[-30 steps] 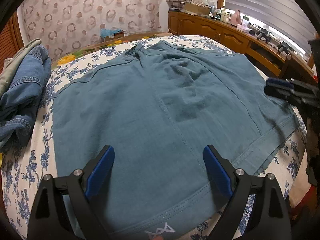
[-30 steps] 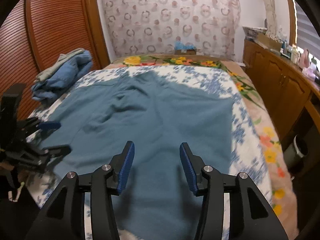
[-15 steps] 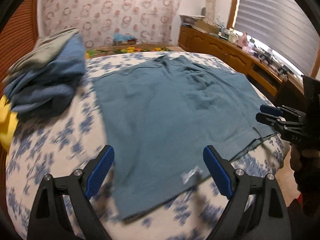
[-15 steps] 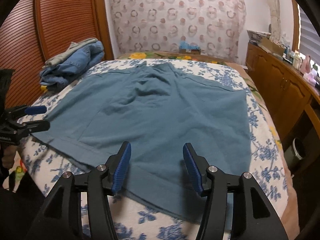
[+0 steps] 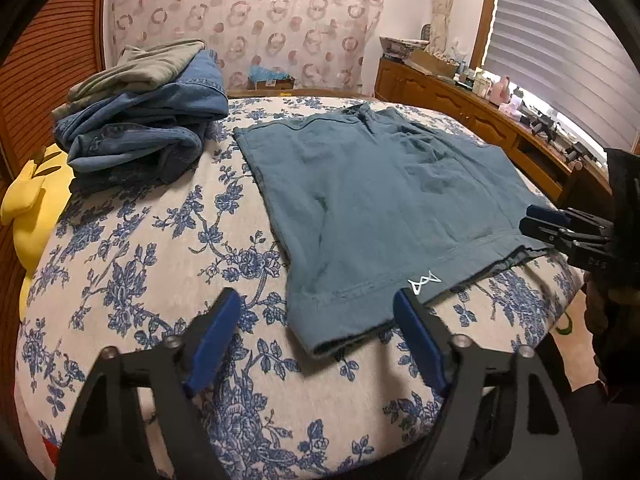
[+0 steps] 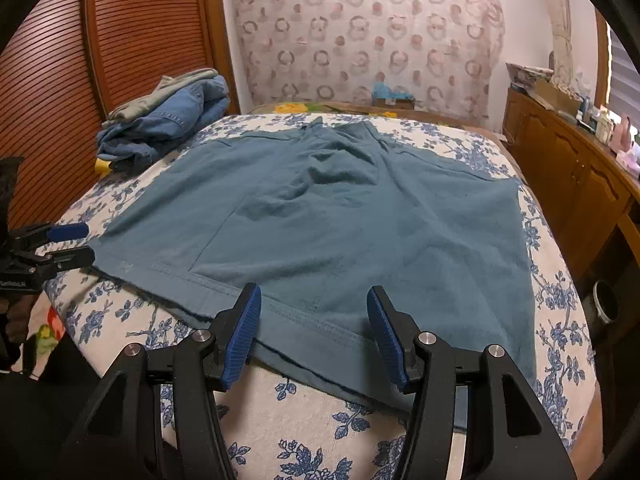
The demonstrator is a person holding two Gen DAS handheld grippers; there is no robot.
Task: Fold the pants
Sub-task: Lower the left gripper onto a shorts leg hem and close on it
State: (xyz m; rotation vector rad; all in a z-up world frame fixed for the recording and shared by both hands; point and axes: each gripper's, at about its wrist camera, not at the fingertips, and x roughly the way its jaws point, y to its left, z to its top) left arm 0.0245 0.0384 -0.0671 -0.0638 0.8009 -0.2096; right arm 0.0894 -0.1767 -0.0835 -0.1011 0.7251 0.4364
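Teal pants (image 5: 384,208) lie spread flat on the floral bed, hem toward me, with a small white logo (image 5: 424,282) near the hem. They also show in the right wrist view (image 6: 340,216). My left gripper (image 5: 316,336) is open and empty, just in front of the near left hem corner. My right gripper (image 6: 314,328) is open and empty, its blue fingertips over the hem edge. Each gripper shows in the other's view: the right one (image 5: 560,232) by the hem's right end, the left one (image 6: 60,244) by its left end.
A pile of folded jeans and a grey-green garment (image 5: 144,120) lies at the bed's far left, also in the right wrist view (image 6: 168,124). A yellow cushion (image 5: 28,200) sits at the left edge. A wooden dresser (image 6: 572,184) runs along the right. A slatted wardrobe (image 6: 80,60) stands left.
Both grippers have pulled back from over the pants toward the bed's near edge. The left gripper has swung left, bringing the jeans pile and bare bedspread into view. Both stay open.
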